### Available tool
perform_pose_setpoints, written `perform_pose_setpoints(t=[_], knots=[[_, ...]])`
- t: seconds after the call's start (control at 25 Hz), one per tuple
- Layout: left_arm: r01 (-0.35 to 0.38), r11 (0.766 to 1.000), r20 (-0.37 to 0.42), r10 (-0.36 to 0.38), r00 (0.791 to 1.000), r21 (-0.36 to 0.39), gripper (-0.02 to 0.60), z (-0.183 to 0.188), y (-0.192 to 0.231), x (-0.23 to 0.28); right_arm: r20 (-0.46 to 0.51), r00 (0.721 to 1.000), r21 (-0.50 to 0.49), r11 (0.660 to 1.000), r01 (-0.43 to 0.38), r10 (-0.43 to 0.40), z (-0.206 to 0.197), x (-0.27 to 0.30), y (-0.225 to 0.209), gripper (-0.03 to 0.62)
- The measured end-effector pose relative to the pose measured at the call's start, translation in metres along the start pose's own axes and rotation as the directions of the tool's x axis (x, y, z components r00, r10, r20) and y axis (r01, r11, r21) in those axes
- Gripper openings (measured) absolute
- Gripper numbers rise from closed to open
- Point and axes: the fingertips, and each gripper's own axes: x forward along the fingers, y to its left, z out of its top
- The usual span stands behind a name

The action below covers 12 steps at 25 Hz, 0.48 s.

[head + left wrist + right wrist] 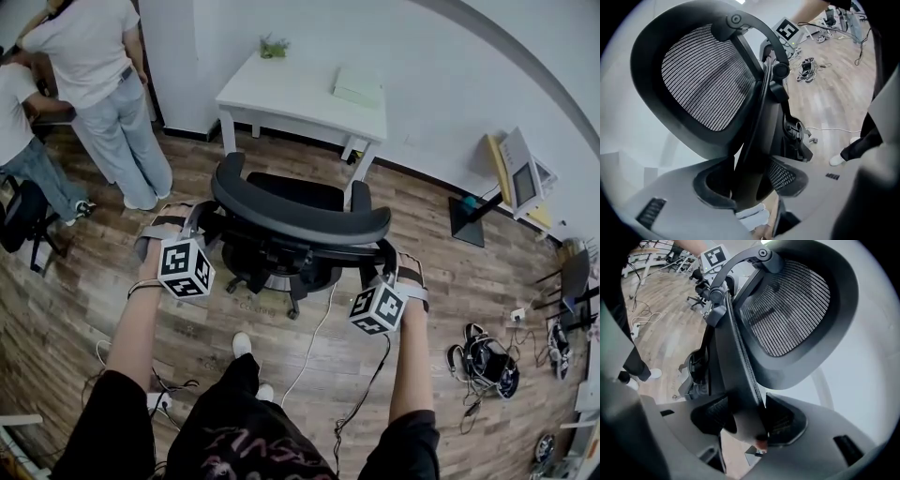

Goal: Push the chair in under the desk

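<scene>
A black mesh office chair [291, 220] stands on the wood floor with its back toward me, a short way in front of the white desk [300, 94]. My left gripper [202, 223] holds the backrest's left edge and my right gripper [384, 258] holds its right edge. In the left gripper view the backrest frame [754, 140] runs down between the pads of the left gripper [747, 183]. In the right gripper view the backrest edge [736, 362] sits between the pads of the right gripper [747, 420] in the same way. The headrest [787, 310] rises above.
Two people [103, 84] stand at the back left beside another dark chair [23, 220]. A small plant [274, 47] and a pale flat box [358, 86] rest on the desk. Cables [487, 361] lie on the floor at the right, and a white cord [314, 342] trails under the chair.
</scene>
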Motion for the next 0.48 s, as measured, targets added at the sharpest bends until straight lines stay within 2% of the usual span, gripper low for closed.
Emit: perform_pose_setpoints(t=[0.48], knots=[[0.015, 1.0, 0.019, -0.015, 1.0, 0.005, 0.225, -0.016, 0.063, 0.067, -0.026, 1.0, 0.014, 1.0, 0.009, -0.008, 0.017, 0.077, -0.041, 0.232]])
